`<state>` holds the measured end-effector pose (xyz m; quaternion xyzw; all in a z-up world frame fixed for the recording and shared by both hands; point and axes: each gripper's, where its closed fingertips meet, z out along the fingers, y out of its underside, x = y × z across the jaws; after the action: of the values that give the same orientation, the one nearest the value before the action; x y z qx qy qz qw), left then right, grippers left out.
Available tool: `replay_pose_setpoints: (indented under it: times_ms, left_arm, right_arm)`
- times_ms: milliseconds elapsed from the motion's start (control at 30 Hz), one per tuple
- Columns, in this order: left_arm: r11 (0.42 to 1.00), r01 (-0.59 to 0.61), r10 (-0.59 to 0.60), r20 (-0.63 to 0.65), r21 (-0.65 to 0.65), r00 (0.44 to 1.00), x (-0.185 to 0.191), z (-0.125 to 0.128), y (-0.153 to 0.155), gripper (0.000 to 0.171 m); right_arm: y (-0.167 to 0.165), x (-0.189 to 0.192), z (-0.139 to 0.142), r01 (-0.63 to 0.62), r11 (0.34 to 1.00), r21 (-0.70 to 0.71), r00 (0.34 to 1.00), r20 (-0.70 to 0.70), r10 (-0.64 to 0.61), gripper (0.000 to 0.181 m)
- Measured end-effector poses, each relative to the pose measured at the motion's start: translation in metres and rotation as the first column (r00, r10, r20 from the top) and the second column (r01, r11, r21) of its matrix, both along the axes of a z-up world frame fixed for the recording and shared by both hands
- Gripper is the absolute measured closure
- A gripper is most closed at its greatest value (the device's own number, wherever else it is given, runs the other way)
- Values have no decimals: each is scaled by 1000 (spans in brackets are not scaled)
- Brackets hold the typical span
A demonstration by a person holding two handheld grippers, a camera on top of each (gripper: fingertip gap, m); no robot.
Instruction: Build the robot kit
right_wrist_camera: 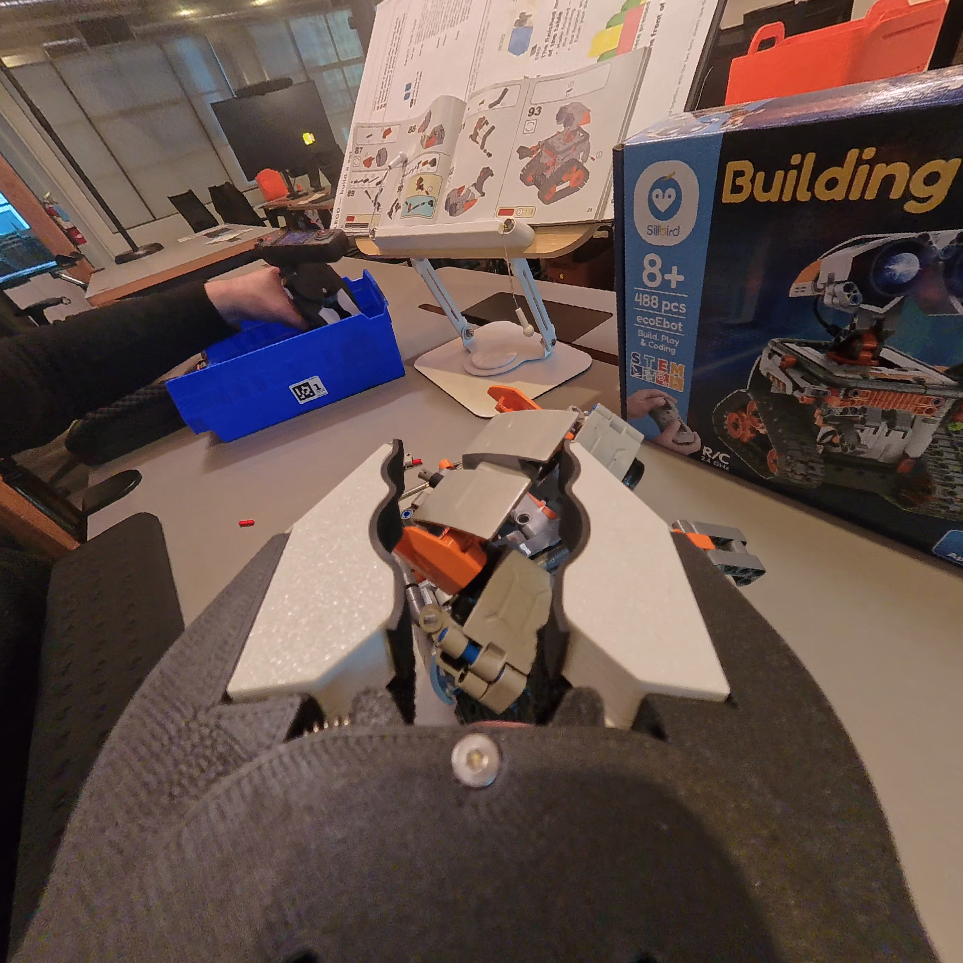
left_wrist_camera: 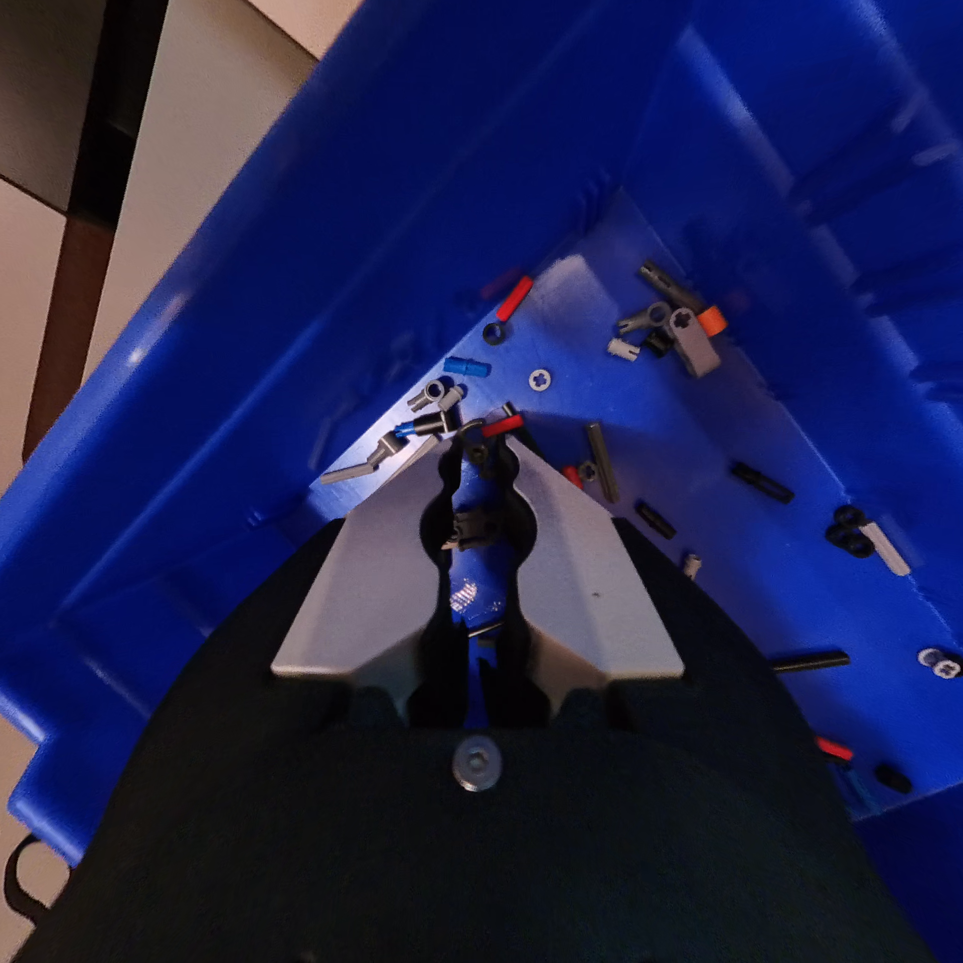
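Your right tongs are clamped on the half-built model above the table; squeeze harder and panels may pop. Your left tongs, nearly together in the blue bin, pinch a small dark ring that could slip.

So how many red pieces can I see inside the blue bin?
4 red pieces: one against the far wall, one at the left gripper's tips, one by the dark grey bar, one at the lower right edge. The gripper may hide more.
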<state>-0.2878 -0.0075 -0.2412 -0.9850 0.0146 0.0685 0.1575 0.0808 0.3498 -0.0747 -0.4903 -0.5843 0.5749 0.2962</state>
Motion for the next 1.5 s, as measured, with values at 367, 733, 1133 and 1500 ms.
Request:
replay_pose_setpoints:
  times_ms: [367, 733, 1133, 1500]
  left_arm:
    - [986, 166, -167, -70, -20, 983, 10, 0, 1, 159]
    - [942, 335, -332, -89, 18, 939, 28, 0, 13, 163]
    - [954, 291, -284, -87, 77, 955, 22, 10, 9, 169]
    - [857, 404, -371, -161, 319, 915, 123, 139, 41, 170]
  right_arm:
    - [0, 0, 0, -5, 1000, 0, 1000, -3, 5, 122]
    - [0, 0, 0, -3, 1000, 2, 1000, -4, 3, 122]
    - [0, -2, 0, 2, 1000, 4, 1000, -3, -2, 123]
    - [1, -1, 0, 0, 1000, -6, 1000, -4, 0, 124]
